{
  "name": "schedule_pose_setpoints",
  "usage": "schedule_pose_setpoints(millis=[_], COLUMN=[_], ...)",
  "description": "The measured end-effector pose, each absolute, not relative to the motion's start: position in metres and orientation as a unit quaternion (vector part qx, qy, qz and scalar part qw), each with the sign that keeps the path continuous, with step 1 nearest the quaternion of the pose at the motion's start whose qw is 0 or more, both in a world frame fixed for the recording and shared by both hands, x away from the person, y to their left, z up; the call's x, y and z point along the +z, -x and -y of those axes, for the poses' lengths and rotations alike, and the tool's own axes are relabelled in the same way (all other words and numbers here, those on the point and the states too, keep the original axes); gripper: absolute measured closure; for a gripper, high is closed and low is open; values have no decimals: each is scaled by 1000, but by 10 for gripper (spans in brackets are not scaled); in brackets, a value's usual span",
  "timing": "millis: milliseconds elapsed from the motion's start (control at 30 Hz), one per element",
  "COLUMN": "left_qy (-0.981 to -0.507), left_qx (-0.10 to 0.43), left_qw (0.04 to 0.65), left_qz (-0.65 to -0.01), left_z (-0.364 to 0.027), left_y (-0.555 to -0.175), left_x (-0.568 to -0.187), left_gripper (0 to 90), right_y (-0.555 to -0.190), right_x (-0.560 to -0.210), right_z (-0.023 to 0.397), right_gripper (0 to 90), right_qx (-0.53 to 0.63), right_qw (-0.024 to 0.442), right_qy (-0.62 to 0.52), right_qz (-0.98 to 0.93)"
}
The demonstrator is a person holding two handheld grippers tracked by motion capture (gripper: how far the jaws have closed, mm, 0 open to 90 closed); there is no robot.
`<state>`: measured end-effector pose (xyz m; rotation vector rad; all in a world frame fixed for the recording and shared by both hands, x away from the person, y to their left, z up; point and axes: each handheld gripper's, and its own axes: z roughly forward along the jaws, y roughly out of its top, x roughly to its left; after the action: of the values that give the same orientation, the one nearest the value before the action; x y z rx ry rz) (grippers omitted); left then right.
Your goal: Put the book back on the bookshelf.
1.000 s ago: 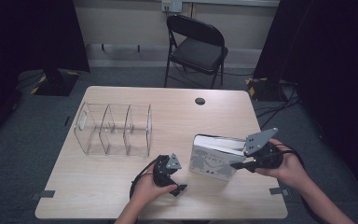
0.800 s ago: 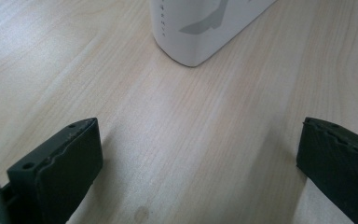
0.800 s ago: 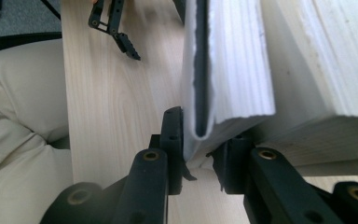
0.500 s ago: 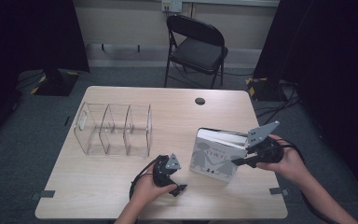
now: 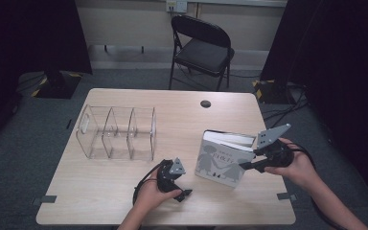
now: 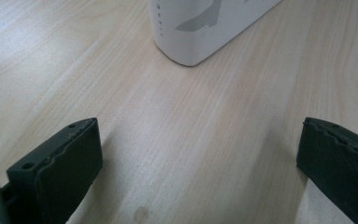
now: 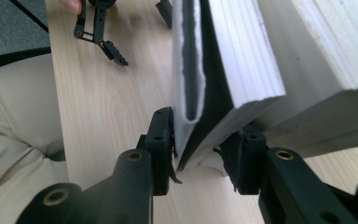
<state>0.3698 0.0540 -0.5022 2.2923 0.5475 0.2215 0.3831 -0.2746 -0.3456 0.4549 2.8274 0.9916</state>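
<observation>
at the lower right of the high view, the right gripper (image 5: 247,166) has the corner of a white book (image 5: 220,163) between its jaws.

in the right gripper view the jaws stand narrow around the book's cover and first pages; the left jaw touches the cover, the right sits just beside the pages, and they have just been opening. the book stands tilted on the tabletop (image 5: 124,191), right of centre, well apart from the clear divider rack (image 5: 117,132). at lower centre the left gripper (image 5: 184,189) rests on the tabletop, jaws wide and holding nothing, the book's lower corner ahead of them. since the earlier frames the book has shifted a little and stands more upright; the left gripper has stayed put.
</observation>
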Motion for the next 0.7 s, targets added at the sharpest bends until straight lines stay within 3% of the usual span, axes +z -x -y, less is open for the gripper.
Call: schedule_pose_setpoints(millis=[433, 700], left_qy=[-896, -912], left_qx=[86, 77], left_qw=[378, 336], left_qz=[-215, -221], left_z=[-54, -47], left_y=[-370, -373], left_x=[-502, -494], left_gripper=[0, 10], right_y=[-385, -386], right_x=[-345, -344], right_z=[272, 272], right_gripper=[519, 461], right_qx=[319, 318], right_qw=[52, 43], right_qy=[-167, -170], right_qz=[-932, -932])
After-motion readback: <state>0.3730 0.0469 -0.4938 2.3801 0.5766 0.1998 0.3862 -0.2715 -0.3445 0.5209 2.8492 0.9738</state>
